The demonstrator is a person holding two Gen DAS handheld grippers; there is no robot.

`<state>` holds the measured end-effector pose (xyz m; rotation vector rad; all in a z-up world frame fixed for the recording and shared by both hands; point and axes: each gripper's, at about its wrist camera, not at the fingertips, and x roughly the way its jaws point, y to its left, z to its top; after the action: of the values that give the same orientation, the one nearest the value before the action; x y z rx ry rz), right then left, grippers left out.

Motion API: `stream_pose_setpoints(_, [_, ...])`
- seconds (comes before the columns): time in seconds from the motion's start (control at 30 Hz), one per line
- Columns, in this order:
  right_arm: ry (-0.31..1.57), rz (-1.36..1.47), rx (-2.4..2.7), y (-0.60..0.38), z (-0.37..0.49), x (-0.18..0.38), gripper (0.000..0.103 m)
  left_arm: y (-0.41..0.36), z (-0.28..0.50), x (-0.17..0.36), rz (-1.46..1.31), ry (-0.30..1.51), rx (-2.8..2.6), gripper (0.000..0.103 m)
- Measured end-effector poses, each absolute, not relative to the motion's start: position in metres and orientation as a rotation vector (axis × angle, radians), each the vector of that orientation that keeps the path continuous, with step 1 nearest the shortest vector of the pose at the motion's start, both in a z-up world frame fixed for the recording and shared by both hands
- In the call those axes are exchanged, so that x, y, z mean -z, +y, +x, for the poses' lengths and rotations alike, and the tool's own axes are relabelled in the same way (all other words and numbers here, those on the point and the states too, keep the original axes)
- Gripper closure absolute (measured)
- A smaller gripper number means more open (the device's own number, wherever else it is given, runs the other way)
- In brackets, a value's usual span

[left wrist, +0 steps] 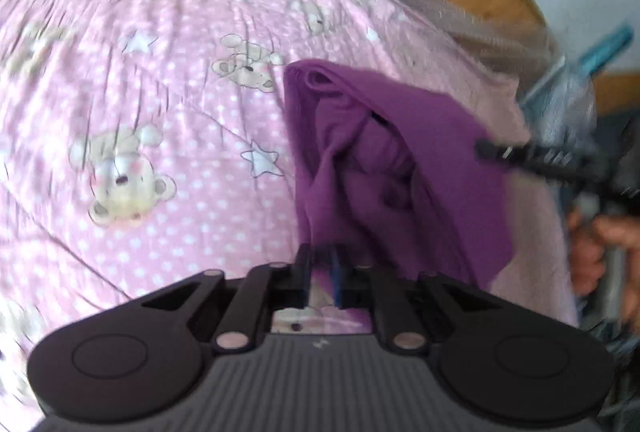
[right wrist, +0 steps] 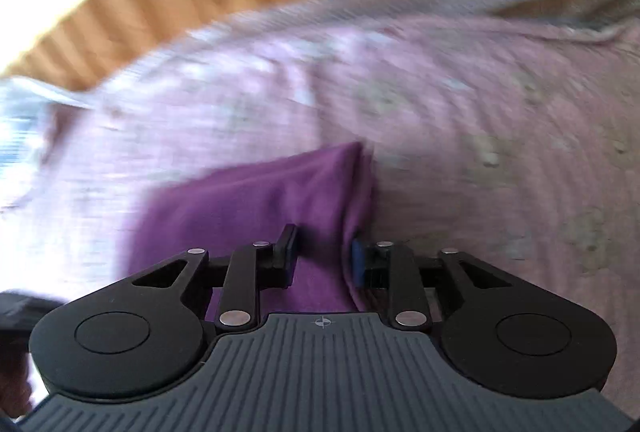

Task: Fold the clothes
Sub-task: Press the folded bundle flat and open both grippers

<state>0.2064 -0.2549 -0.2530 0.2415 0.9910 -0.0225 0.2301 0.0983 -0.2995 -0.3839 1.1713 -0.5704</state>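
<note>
Purple garment (left wrist: 400, 160) near the bedsheet's (left wrist: 160, 112) right edge: soft, limp, light; left gripper (left wrist: 320, 264) pinches its hem, right gripper (right wrist: 324, 256) half-open, holding nothing — grab corners.

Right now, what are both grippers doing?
Left gripper: shut on the purple garment.
Right gripper: open, garment between its jaws.

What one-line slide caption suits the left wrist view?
Left gripper pinching the edge of a bunched purple garment on a pink teddy-bear sheet.
</note>
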Motion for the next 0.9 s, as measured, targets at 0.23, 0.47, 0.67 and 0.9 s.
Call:
stream_pose_setpoints(0.23, [0.733, 0.408, -0.009, -0.248, 0.116, 0.218, 0.052, 0.09, 0.2, 0.271, -0.368, 1.055, 0.644, 0.046])
stream_pose_setpoints(0.47, [0.926, 0.006, -0.135, -0.187, 0.123, 0.289, 0.053, 0.045, 0.19, 0.291, -0.227, 1.106, 0.569, 0.051])
stream_pose_setpoints(0.67, [0.74, -0.106, -0.258, -0.159, 0.128, 0.224, 0.058, 0.079, 0.154, 0.251, -0.3, 1.033, 0.409, 0.027])
stream_pose_setpoints(0.9, [0.899, -0.193, -0.515, -0.11, 0.187, 0.29, 0.019, 0.069, 0.128, 0.223, -0.195, 1.031, 0.297, 0.009])
